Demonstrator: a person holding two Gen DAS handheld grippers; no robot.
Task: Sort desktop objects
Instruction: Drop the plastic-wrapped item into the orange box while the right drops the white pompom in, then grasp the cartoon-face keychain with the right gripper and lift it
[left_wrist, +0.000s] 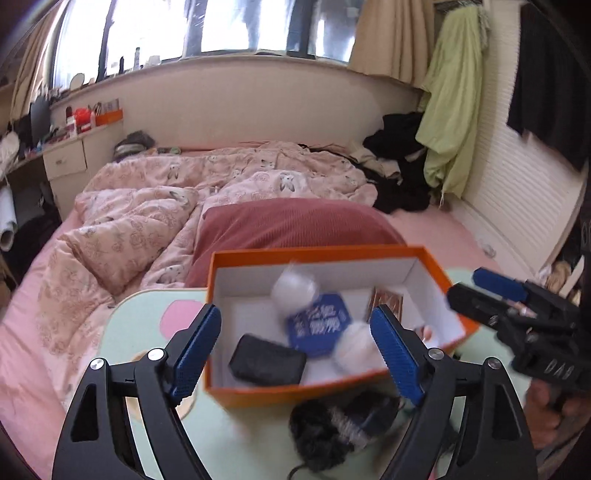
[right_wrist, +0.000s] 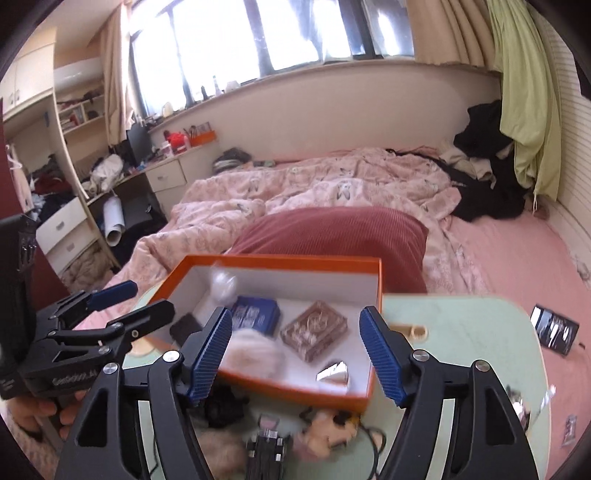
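Pink bed (left_wrist: 44, 332) behind; pale green table (left_wrist: 122, 317) in front. Orange box (left_wrist: 295, 393) sits on table, holding blue packet (left_wrist: 317, 325), brown patterned box (right_wrist: 314, 330), black pouch (left_wrist: 267, 360), blurred white fluffy balls (left_wrist: 293, 286). Left gripper (left_wrist: 301, 349) and right gripper (right_wrist: 295, 350) both hover over box, jaws spread wide, empty. Dark fuzzy item (left_wrist: 321, 428) on table, just beside box's near wall.
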